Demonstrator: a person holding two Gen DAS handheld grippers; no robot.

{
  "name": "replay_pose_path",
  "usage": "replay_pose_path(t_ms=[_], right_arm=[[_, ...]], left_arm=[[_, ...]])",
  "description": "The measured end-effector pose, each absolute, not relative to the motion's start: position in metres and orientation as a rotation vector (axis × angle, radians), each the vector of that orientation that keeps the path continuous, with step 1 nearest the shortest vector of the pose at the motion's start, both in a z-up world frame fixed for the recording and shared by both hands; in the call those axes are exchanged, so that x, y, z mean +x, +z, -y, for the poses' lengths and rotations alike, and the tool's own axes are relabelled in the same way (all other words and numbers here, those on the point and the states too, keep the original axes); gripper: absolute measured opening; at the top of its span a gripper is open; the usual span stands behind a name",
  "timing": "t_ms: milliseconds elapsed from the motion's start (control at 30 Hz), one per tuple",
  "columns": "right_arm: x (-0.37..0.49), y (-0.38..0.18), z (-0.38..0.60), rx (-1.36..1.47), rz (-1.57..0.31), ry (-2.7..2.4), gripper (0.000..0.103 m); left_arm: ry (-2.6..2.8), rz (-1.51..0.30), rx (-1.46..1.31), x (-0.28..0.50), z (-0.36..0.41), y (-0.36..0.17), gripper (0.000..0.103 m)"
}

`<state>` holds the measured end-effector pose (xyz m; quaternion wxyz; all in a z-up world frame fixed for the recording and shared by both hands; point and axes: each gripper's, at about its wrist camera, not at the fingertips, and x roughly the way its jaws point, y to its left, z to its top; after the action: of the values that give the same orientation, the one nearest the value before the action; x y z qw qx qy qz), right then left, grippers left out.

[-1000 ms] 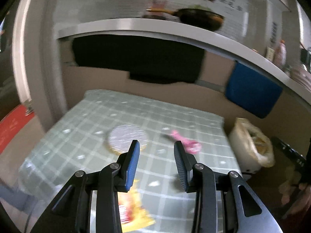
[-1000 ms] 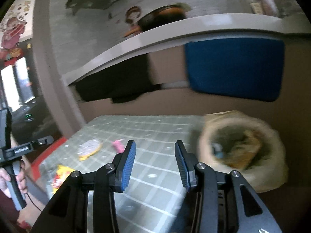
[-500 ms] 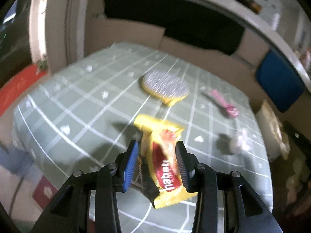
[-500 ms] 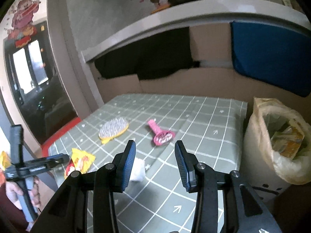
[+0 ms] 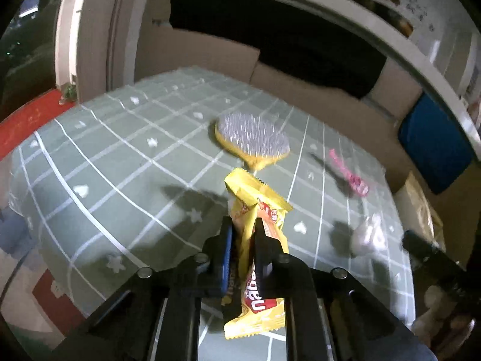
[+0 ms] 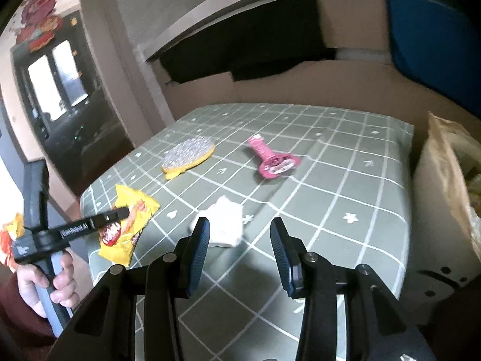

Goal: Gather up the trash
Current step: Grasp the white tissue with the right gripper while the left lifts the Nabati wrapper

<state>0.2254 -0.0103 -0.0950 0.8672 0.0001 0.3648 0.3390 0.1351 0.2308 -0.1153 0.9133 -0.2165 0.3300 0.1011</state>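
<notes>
Left wrist view: your checked tabletop carries a yellow hairbrush, a pink comb and a white crumpled tissue, while your left tongs pinch the yellow snack wrapper at its near edge and your right tongs stand spread above the tissue.

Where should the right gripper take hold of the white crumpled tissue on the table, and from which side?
Grip the crumpled tissue across its raised middle, coming down from above and the near side. It lies loose on the tablecloth just ahead of the open right gripper, with no handle, so probably any bunched fold will do.
</notes>
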Motion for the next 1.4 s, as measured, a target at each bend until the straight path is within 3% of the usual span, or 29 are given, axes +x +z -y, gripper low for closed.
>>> replay_pose_path(t_ms=[400,533,633,1133,1400], right_arm=[[0.251,-0.119,-0.046,-0.128,-0.878,0.740,0.040],[0.243,-0.111,-0.040,-0.168,-0.820,0.748,0.016],[0.239,-0.098,-0.030,-0.165,-0.769,0.732,0.010],[0.233,-0.015,0.064,-0.031,-0.540,0.627,0.010],[0.230,-0.033,0.067,-0.005,-0.596,0.684,0.010]], left_arm=[[0.248,-0.582,-0.316,0.120,-0.216,-0.076,0.013],[0.236,-0.585,-0.322,0.122,-0.213,-0.074,0.013],[0.233,-0.583,-0.311,0.124,-0.205,-0.070,0.013],[0.097,-0.454,-0.156,0.151,-0.130,-0.001,0.013],[0.105,-0.463,-0.198,0.155,-0.132,0.006,0.013]])
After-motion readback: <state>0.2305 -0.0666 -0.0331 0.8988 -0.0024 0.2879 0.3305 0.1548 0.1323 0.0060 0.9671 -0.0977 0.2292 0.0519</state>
